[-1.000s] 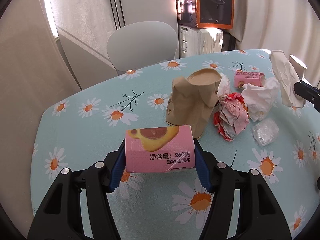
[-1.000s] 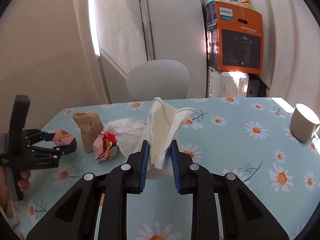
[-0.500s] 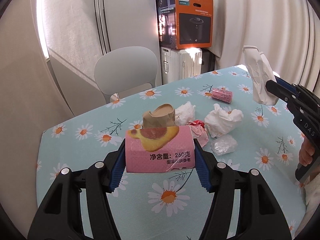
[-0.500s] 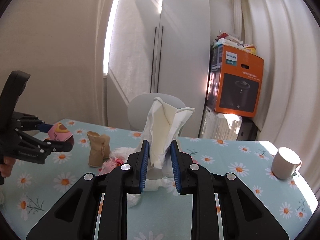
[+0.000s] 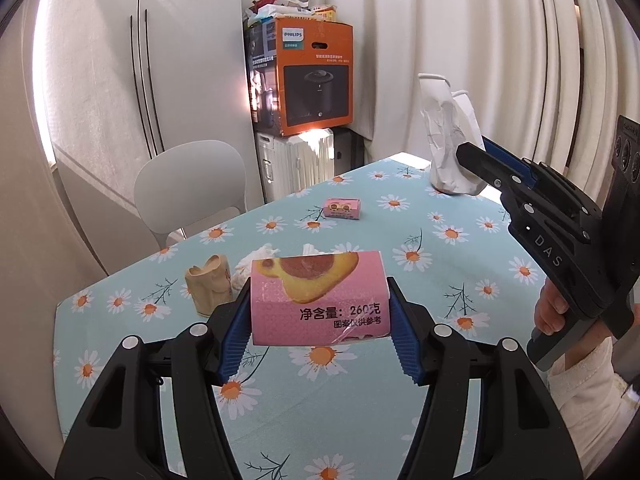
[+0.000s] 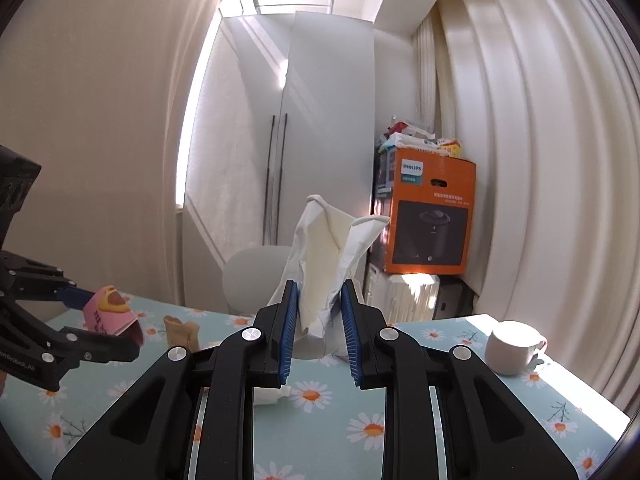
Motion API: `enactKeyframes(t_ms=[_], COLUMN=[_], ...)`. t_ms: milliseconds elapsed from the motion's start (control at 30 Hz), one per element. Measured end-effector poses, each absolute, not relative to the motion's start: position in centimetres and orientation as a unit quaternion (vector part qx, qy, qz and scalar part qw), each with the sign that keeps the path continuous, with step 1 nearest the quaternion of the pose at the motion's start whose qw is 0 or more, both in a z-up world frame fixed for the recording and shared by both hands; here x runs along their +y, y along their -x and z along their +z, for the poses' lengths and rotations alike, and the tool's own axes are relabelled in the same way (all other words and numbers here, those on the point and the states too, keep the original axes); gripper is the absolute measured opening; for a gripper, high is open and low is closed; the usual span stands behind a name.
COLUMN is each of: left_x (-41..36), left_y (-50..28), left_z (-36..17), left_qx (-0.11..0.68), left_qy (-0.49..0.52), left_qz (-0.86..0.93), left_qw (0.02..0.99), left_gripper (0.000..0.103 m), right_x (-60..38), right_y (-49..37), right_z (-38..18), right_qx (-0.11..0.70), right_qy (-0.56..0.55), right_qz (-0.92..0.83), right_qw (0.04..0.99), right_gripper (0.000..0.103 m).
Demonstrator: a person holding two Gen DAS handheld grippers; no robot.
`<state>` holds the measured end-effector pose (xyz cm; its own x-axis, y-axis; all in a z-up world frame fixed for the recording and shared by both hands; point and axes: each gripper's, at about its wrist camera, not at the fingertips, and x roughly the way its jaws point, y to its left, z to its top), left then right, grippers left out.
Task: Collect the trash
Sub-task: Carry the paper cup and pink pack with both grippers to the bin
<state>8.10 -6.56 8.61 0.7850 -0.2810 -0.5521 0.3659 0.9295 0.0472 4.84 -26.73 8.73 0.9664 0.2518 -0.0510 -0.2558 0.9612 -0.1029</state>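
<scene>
Two grippers are each loaded with trash and held above a daisy-print table [image 5: 360, 420]. A pink snack box [image 5: 318, 298] is pinched across its long axis, which runs side to side, by the left gripper [image 5: 318, 336]. A crumpled white paper bag [image 6: 326, 268] is clamped upright by the right gripper [image 6: 318, 340]. More trash is left on the table: a small pink packet [image 5: 343, 208] at twelve o'clock from the left gripper, nearer the right one, and a tan paper cup [image 5: 209, 287] at ten o'clock (close beside the left fingers). No bin is seen, so the drop-off direction cannot be told.
</scene>
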Motion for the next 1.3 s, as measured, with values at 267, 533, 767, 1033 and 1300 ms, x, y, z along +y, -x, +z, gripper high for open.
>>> enactKeyframes(t_ms=[267, 533, 767, 1033, 1300], left_x=[-12.2, -19.0, -24.7, -31.1, -37.1], left_y=[-5.6, -1.9, 0.9, 4.7, 7.3], left_z=[8.6, 7.1, 5.1, 1.9, -2.9], left_qx=[0.265, 0.258, 0.265, 0.291, 0.317], left_qy=[-0.102, -0.151, -0.171, -0.207, -0.261], left_qz=[-0.228, -0.296, -0.371, -0.457, -0.514], left_qw=[0.931, 0.907, 0.873, 0.815, 0.753], left_gripper=[0.062, 0.062, 0.062, 0.062, 0.062], right_x=[-32.5, -39.1, -44.7, -48.8, -51.2], right_y=[2.1, 9.0, 15.6, 22.0, 25.0], right_z=[9.2, 7.4, 4.1, -1.8, -8.3], right_qx=[-0.010, -0.018, 0.003, 0.064, 0.150], right_qy=[0.058, 0.057, 0.035, 0.047, 0.028], right_qz=[0.081, 0.006, -0.065, -0.154, -0.192], right_qw=[0.995, 0.998, 0.997, 0.985, 0.970], right_gripper=[0.021, 0.021, 0.021, 0.021, 0.021])
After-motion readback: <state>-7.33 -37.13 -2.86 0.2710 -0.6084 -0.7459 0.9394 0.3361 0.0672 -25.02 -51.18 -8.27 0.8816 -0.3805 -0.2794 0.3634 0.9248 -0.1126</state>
